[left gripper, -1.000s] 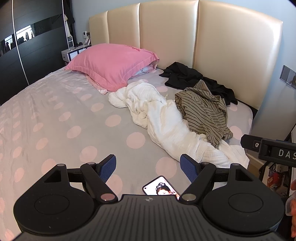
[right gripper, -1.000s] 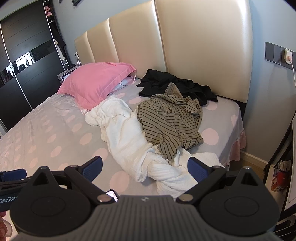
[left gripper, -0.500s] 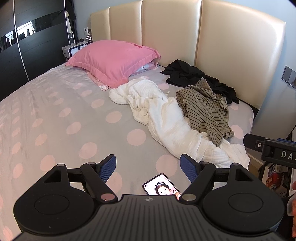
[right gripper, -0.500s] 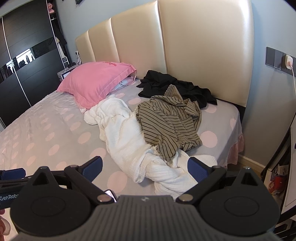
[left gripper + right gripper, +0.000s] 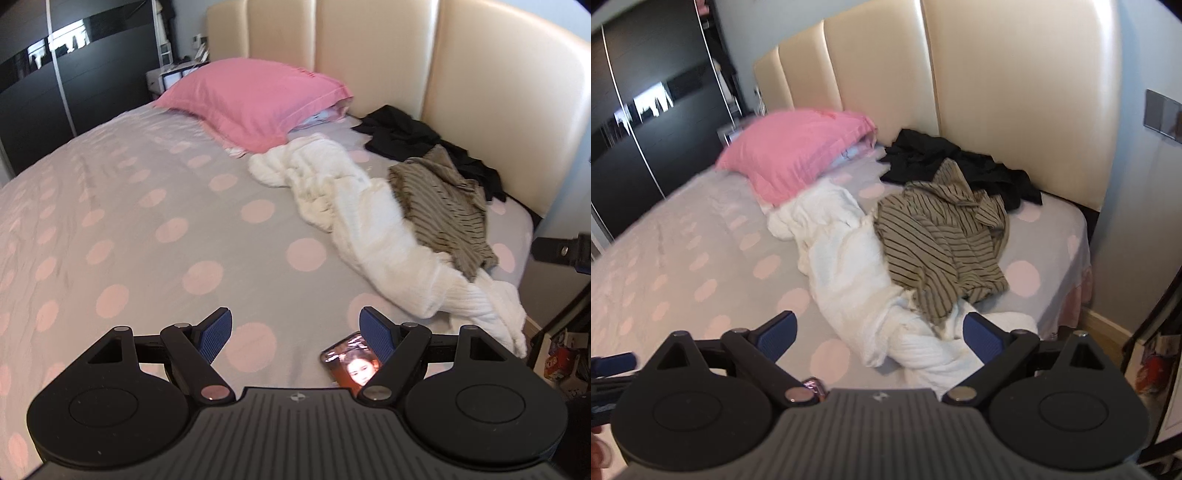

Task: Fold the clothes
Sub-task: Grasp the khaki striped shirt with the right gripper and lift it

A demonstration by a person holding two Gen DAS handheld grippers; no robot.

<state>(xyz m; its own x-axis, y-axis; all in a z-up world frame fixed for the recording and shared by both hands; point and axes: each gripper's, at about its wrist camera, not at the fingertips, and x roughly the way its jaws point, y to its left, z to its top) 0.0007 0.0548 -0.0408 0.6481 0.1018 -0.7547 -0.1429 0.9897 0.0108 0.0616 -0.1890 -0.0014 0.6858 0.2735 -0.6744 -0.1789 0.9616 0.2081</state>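
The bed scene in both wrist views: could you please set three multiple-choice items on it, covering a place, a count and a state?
1. The striped top lies
A. under the pillow
B. partly over the white garment
C. on the floor

2. Crumpled garments on the bed:
A. one
B. three
C. five

3. The left gripper is
A. open, empty
B. shut on cloth
C. holding the phone

Answers:
1 B, its hem overlaps the white garment.
2 B, with the black garment that makes three.
3 A, only the bed sheet shows between its fingers.
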